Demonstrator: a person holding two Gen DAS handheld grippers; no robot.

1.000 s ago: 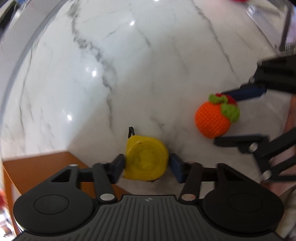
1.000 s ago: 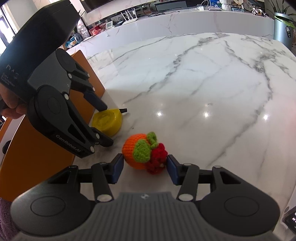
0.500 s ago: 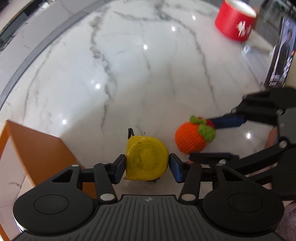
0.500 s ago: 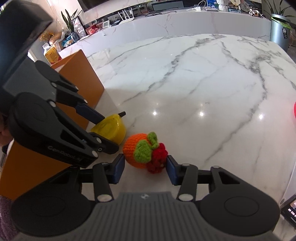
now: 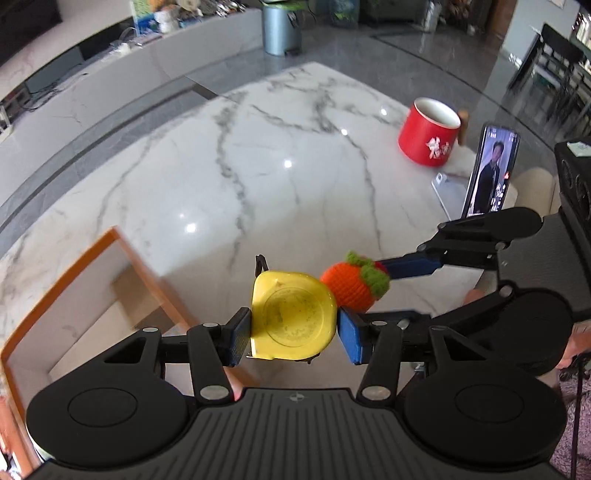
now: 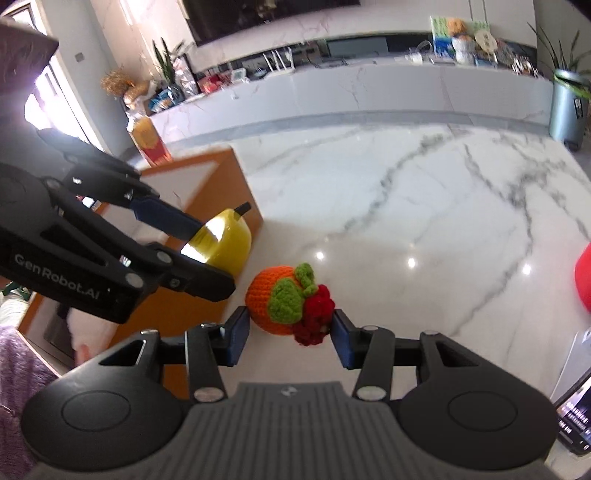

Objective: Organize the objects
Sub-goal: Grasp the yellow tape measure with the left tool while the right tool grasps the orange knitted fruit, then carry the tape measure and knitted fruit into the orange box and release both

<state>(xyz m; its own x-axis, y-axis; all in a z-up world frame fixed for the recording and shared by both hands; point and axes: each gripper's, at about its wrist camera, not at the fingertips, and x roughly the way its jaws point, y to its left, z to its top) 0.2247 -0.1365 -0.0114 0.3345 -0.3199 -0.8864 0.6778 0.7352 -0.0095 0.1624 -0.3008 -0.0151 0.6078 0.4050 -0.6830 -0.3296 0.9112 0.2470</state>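
My left gripper [image 5: 293, 334] is shut on a yellow tape measure [image 5: 293, 319] and holds it in the air above the marble table. My right gripper [image 6: 290, 332] is shut on an orange crocheted fruit [image 6: 286, 304] with green leaves and red berries, also lifted. In the left wrist view the fruit [image 5: 351, 288] hangs just right of the tape measure, almost touching it. In the right wrist view the tape measure [image 6: 223, 243] is up and left of the fruit. An open orange box [image 5: 92, 291] with a pale inside stands at the left, and in the right wrist view [image 6: 218, 184].
A red mug [image 5: 428, 138] stands at the far right of the marble table [image 5: 240, 184]. A phone [image 5: 491, 173] leans upright on a stand beside it, with a clear case lying flat nearby. A grey bin [image 5: 280, 29] stands on the floor beyond the table.
Both grippers have risen from the table with their objects and tilted up, so more of the room shows. The tape measure and fruit have come closer together near the orange box.
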